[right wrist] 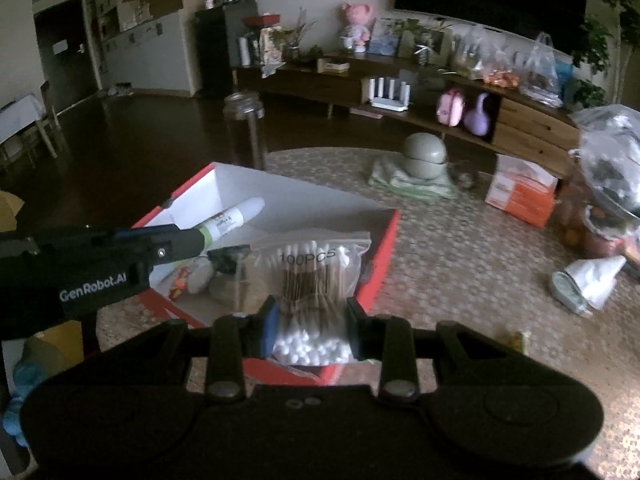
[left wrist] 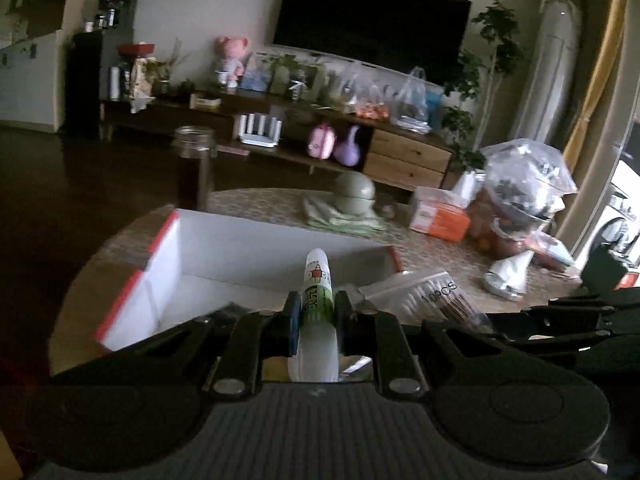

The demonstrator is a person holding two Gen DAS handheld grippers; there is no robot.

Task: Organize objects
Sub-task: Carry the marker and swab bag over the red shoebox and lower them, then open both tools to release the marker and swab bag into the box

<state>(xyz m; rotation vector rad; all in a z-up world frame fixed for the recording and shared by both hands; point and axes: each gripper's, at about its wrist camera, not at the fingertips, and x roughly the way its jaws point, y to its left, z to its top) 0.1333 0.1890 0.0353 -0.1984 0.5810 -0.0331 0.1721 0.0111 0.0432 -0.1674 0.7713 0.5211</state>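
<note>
Your round table (right wrist: 460,240) carries the red-edged box (right wrist: 384,248). Above it your right gripper (right wrist: 312,330) pinches the cotton-swab bag (right wrist: 312,276); your left gripper (left wrist: 316,312) clamps 1 small white tube (left wrist: 317,280).

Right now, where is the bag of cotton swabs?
The bag of cotton swabs is clamped in the right tongs, held over the near right corner of the red-edged box, right of the white tube.

Dim living room: a dark wall-mounted television (left wrist: 372,20) above a long, cluttered wooden media console (left wrist: 280,120), dark floor (right wrist: 132,128), leafy houseplant (left wrist: 492,60), and yellow curtain (left wrist: 600,80) at right.
</note>
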